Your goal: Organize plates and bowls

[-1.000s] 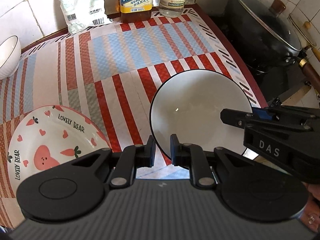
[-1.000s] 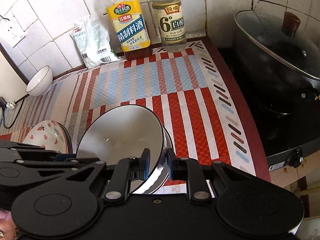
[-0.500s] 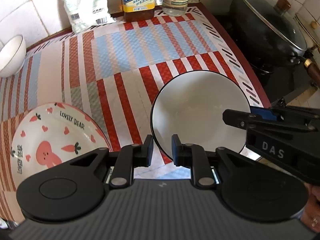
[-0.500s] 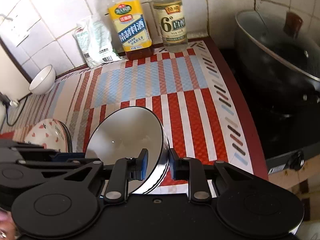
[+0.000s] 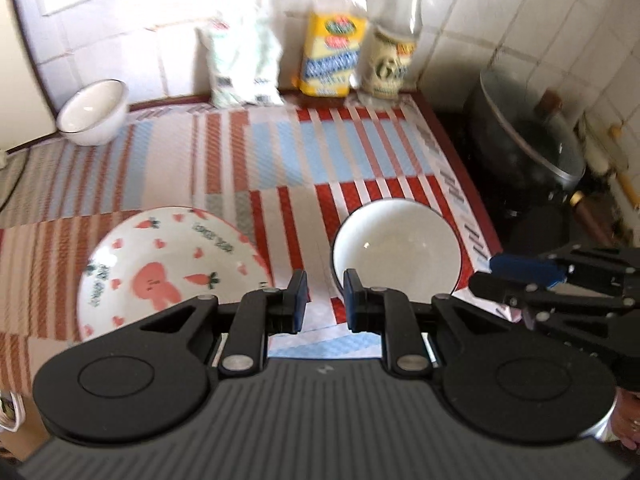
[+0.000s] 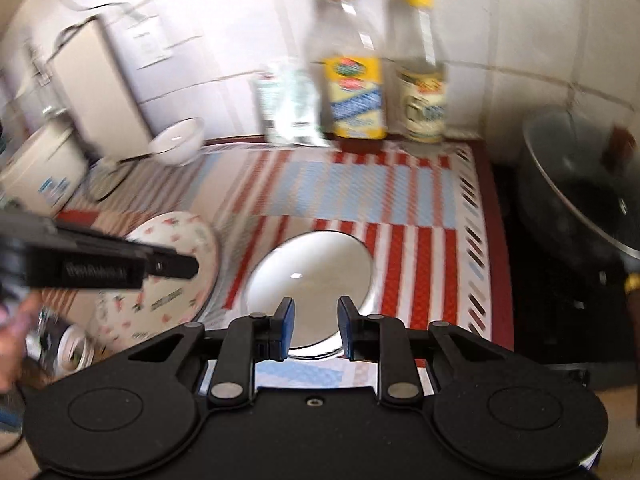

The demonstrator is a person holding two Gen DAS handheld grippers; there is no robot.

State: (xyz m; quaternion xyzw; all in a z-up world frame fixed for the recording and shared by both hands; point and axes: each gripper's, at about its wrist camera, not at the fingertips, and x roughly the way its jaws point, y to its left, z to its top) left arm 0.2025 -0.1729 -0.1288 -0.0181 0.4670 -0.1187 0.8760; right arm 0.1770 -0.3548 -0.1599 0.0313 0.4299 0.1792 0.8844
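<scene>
A white bowl with a dark rim (image 5: 396, 250) (image 6: 316, 264) rests on the striped mat, just beyond both grippers. My left gripper (image 5: 325, 302) hangs above its near-left rim, jaws almost together with nothing between them. My right gripper (image 6: 315, 326) hovers over the bowl's near edge with its jaws slightly apart and empty. Left of the bowl lies a pink cartoon plate (image 5: 168, 268) (image 6: 172, 272). A small white bowl (image 5: 94, 112) (image 6: 178, 144) stands at the back left by the wall. Each gripper also shows in the other's view: the right gripper (image 5: 520, 280) and the left gripper (image 6: 160, 268).
Two bottles (image 5: 334, 60) (image 5: 394, 56) and a white packet (image 5: 244, 64) line the tiled back wall. A dark pot with a glass lid (image 5: 528, 148) sits on the stove to the right. A white appliance (image 6: 40, 168) stands at far left. The counter's edge runs just under the grippers.
Both grippers have come off the white bowl's rim and risen away from it. The bowl, held tilted before, now rests on the mat. The views swung up toward the wall.
</scene>
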